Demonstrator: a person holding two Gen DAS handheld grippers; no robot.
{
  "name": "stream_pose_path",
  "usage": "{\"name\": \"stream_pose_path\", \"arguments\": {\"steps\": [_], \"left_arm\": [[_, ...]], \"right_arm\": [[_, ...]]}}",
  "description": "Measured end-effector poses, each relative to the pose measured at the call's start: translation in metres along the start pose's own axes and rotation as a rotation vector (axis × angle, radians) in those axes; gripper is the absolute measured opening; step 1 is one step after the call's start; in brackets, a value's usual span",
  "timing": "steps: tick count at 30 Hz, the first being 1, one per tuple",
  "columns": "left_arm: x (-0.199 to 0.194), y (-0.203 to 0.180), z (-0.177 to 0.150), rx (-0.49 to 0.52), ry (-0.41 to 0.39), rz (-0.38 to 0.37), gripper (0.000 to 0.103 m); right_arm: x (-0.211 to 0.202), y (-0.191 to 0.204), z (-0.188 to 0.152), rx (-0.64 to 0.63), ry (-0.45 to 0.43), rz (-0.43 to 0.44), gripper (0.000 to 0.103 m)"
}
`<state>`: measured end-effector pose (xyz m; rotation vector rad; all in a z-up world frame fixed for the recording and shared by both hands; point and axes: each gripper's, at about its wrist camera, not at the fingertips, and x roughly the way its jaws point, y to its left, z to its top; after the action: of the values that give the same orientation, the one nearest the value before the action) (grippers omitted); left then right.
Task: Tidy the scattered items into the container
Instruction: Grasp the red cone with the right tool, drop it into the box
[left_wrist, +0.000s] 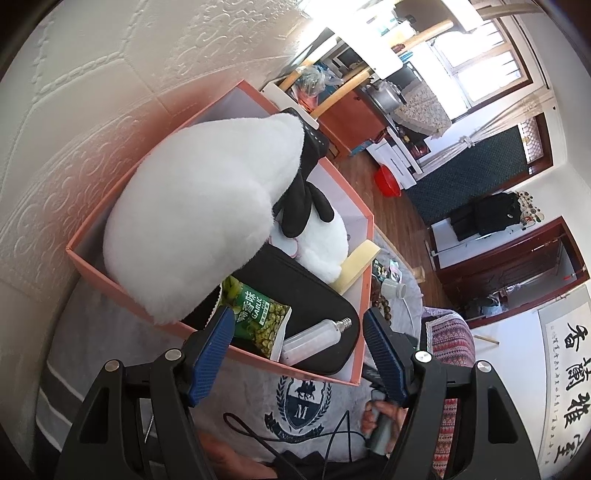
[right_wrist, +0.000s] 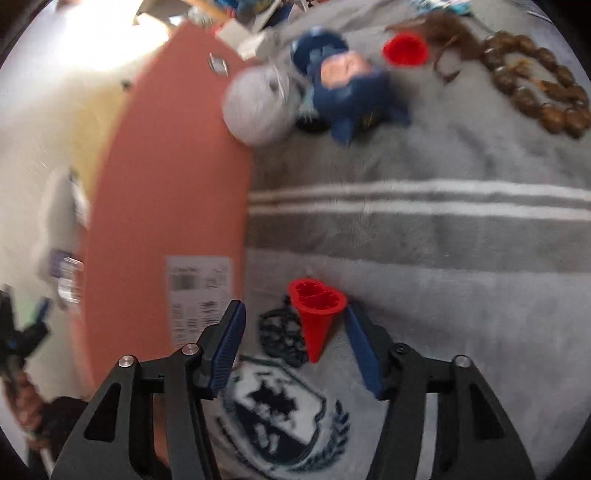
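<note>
Right wrist view: red cone (right_wrist: 317, 317) lies between the right tool's (right_wrist: 295, 343) parted, unpressing jaws.

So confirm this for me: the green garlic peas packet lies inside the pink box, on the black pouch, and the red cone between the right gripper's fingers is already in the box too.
One part is wrong. The red cone lies on the grey blanket outside the pink box, as the right wrist view shows. The garlic peas packet does lie in the box on the black pouch.

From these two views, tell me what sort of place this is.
Probably a lived-in home room: a grey striped fleece blanket covers the surface, a calligraphy scroll hangs on the wall, and dark wooden doors stand beyond.
</note>
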<state>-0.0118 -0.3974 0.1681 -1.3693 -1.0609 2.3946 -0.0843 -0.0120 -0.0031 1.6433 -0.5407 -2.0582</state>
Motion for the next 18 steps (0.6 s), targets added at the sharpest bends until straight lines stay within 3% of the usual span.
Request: {"name": "stream_pose_path", "arguments": {"steps": [1, 5, 7, 11, 15, 17, 18], "left_arm": [[0.000, 0.000, 0.000, -0.003, -0.001, -0.001, 0.071], [0.001, -0.002, 0.000, 0.005, 0.003, 0.000, 0.071], [0.001, -0.003, 0.000, 0.014, 0.004, 0.000, 0.071], [0.000, -0.001, 0.000, 0.012, -0.002, -0.011, 0.071], [0.000, 0.001, 0.001, 0.002, 0.001, -0.015, 0.071], [-0.001, 0.001, 0.000, 0.002, 0.000, -0.013, 0.071], [-0.001, 0.001, 0.000, 0.003, -0.001, -0.013, 0.071]], "right_arm": [[-0.001, -0.003, 0.000, -0.004, -0.008, -0.009, 0.020], [-0.031, -0.017, -0.001, 0.065, -0.071, 0.064, 0.020], [-0.054, -0.012, -0.002, 0.086, -0.117, 0.145, 0.020], [-0.099, 0.051, 0.001, -0.059, -0.201, 0.286, 0.020], [-0.107, 0.124, 0.001, -0.228, -0.192, 0.356, 0.021], [-0.100, 0.148, -0.003, -0.271, -0.171, 0.332, 0.031], [-0.098, 0.155, -0.003, -0.288, -0.171, 0.299, 0.043]]}}
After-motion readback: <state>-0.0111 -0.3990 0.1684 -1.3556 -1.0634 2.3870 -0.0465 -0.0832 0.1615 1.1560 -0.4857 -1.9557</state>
